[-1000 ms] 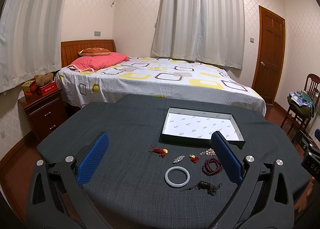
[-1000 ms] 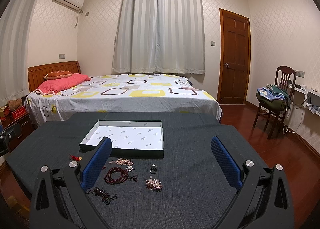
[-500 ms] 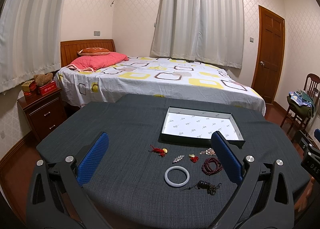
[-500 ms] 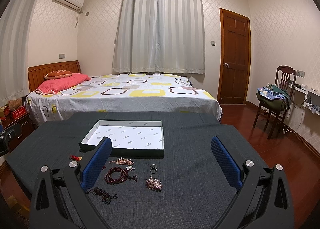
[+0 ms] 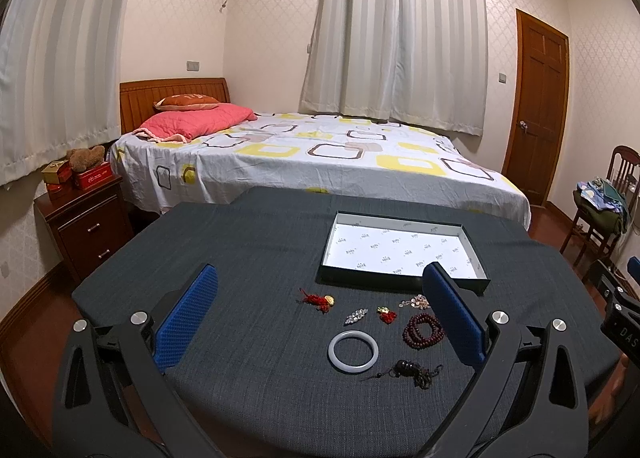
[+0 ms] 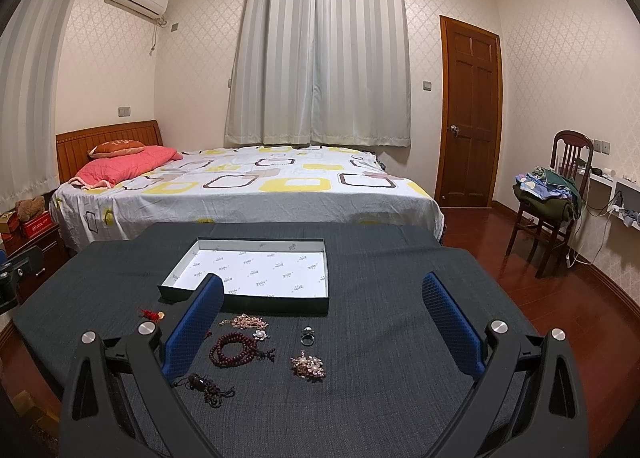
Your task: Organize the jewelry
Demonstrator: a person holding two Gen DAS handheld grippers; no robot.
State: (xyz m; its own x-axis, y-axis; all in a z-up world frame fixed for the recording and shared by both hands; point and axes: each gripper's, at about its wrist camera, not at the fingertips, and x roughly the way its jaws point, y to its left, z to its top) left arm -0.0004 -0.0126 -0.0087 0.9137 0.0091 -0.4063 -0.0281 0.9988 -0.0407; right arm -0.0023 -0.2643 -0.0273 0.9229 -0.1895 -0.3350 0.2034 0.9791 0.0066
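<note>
Both grippers hang over the near edge of the bench (image 5: 248, 242), a surface covered in dark grey cloth, and neither touches anything. The left gripper (image 5: 320, 310) has its blue-padded fingers (image 5: 186, 314) spread wide with nothing between them; the right gripper (image 6: 324, 318) has its fingers (image 6: 452, 324) spread the same way, also holding nothing.

The jewelry lies loose on the cloth in a cluster toward the near edge, just in front of the open tray (image 5: 404, 284), a shallow dark-walled box with a white printed lining that sits nearer the far edge and has nothing in it. Nearest the tray's front wall are a red tassel charm (image 5: 316, 301) with a gold piece, a small crystal brooch (image 5: 355, 316), a small red and gold charm (image 5: 386, 314) and a pale pink beaded piece (image 6: 246, 322). Closer to the near edge rest a white bangle (image 5: 353, 351), lying flat, a coiled dark red bead bracelet (image 6: 236, 350) and a dark tasselled pendant (image 6: 206, 386). In the right wrist view a ring (image 6: 307, 335) stands just in front of the tray, and a pearl and gold flower brooch (image 6: 308, 366) lies nearer the camera, with a small white flower piece (image 6: 261, 335) beside the bead bracelet.

Beyond the bench stands a bed (image 6: 248, 186) with a patterned sheet.
</note>
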